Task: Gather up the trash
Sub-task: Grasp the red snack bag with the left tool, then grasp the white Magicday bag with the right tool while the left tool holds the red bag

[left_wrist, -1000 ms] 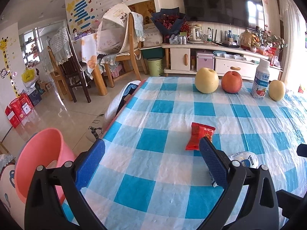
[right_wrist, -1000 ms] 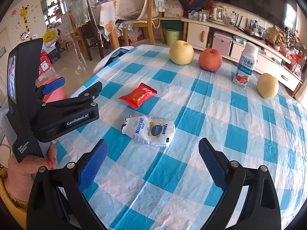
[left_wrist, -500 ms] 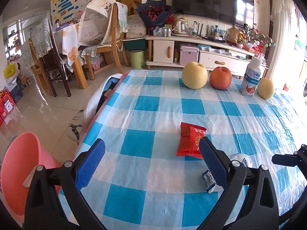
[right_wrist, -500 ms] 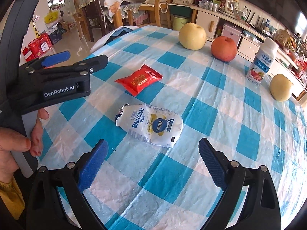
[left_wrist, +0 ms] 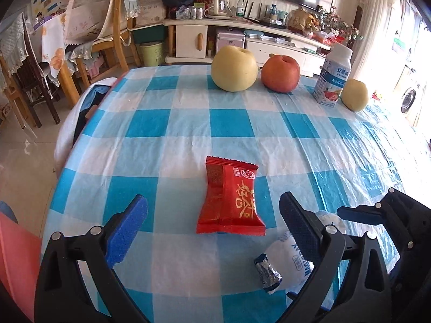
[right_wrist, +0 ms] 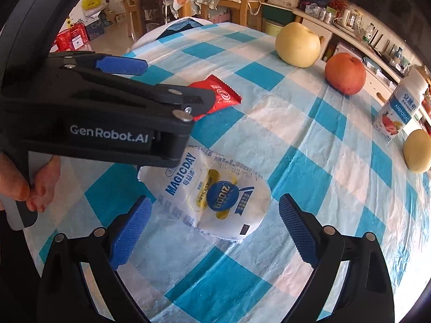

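A red snack wrapper (left_wrist: pixel 229 199) lies flat on the blue-checked tablecloth (left_wrist: pixel 167 118), just ahead of my open, empty left gripper (left_wrist: pixel 212 228). A white MAGICDAY pouch (right_wrist: pixel 215 193) lies beside it; its end shows low right in the left wrist view (left_wrist: pixel 285 261). My right gripper (right_wrist: pixel 215 228) is open and empty, its fingers either side of the pouch's near end, above it. The left gripper's body (right_wrist: pixel 107 115) covers part of the red wrapper (right_wrist: pixel 218 97) in the right wrist view.
At the table's far side stand a yellow pear (left_wrist: pixel 233 68), a red apple (left_wrist: pixel 281 74), a yogurt bottle (left_wrist: pixel 334 76) and a smaller pear (left_wrist: pixel 355 94). A pink bin (left_wrist: pixel 13 258) sits off the table's left edge. Chairs and a cabinet stand beyond.
Both grippers have moved forward and lower over the table. The left one has swung from the pink bin side to face the red wrapper; the right one has closed in on the white pouch.
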Tool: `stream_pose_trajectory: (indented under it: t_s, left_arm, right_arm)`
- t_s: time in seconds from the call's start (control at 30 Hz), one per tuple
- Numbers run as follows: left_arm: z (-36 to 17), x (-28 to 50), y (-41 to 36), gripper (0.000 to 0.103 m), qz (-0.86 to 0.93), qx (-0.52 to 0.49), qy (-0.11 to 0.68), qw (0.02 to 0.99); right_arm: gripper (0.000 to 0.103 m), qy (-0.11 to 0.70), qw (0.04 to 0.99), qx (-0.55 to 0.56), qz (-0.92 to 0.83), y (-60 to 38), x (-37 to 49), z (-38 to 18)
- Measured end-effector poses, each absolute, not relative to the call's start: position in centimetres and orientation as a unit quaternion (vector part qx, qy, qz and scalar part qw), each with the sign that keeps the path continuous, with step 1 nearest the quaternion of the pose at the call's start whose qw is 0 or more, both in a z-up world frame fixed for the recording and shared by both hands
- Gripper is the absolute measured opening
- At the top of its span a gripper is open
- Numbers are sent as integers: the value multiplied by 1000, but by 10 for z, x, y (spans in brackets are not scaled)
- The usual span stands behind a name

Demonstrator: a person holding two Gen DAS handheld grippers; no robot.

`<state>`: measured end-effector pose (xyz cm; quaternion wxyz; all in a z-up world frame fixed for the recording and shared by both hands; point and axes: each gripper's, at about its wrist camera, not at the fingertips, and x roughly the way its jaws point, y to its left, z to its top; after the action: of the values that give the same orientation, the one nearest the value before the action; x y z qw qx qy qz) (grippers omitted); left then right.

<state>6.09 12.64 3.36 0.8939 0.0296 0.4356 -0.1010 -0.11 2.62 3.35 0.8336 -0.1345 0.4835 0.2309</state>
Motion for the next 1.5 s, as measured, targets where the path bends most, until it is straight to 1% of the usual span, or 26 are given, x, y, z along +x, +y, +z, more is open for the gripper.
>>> stream_pose_trajectory:
  t_s: [0.17,0.2,0.27,0.33,0.47,0.53,0.63,0.7,0.97,1.1,1.23,1.3,1.4,1.5]
  left_arm:
    - [25,70,110,98,-95,55,443,890]
    - [23,71,108,97,-94,55,447,888]
    - [20,73,105,89,-96,53,454,884]
    - [18,74,103,76,-95,55,459,882]
    - [15,75,104,64,-90,60,461,881]
    - [16,74,105,56,-89,59,461,881]
    - [17,73,108,46,-89,55,458,883]
    - [18,73,110,43,-91,48,458,883]
    - [19,71,117,41,-97,29,460,882]
    - [23,69,125,41,-96,14,457,884]
    - [27,66,131,41,-96,4,451,887]
    - [29,65,133,41,-96,0,448,889]
    - [32,62,137,41,-93,-3,444,891]
    - [36,58,143,41,-92,-9,438,894]
  right_arm:
    - [94,492,832,-116,230,19,5,36]
    - [94,490,833,-115,231,19,5,37]
    - [94,488,833,-115,234,19,6,38]
    - [94,490,831,-114,235,20,7,38]
    - [94,492,829,-120,238,25,8,36]
    - [94,493,827,-128,239,29,8,34]
    - [94,487,828,-136,241,32,7,33]
    - [94,484,831,-141,237,33,9,33]
    - [94,493,830,-123,228,30,17,33]
    - [81,500,828,-118,226,28,18,34]
    - [71,500,827,-121,228,27,14,37]
    - [64,501,826,-119,230,26,12,38]
    - [60,502,823,-122,236,28,8,40]
    - [58,496,822,-142,241,37,1,39]
